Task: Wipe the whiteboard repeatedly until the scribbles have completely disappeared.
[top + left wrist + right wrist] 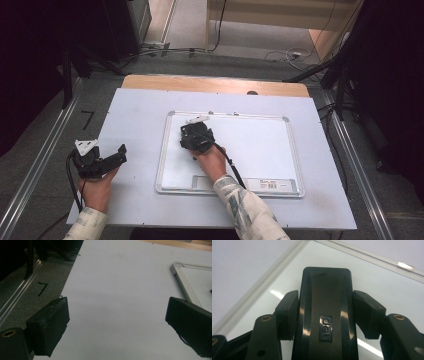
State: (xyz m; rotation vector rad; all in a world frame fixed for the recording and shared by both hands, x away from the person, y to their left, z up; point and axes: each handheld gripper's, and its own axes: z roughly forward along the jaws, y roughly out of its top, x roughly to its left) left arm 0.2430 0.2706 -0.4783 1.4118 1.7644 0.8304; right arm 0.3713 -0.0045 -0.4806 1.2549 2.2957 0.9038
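A silver-framed whiteboard lies flat on the white table sheet. My right gripper hovers over the board's upper left area, pointing away from me, shut on a glossy black eraser with a small logo plate. Its pads press both long sides of the eraser, and the board's frame corner lies just ahead. My left gripper rests near the sheet's left edge, open, with bare sheet between its jaws. The board's near-left corner shows in the left gripper view.
A wooden table edge runs behind the sheet. Metal rails flank the table on both sides. Cables lie on the floor beyond. A barcode label sits on the whiteboard's lower edge.
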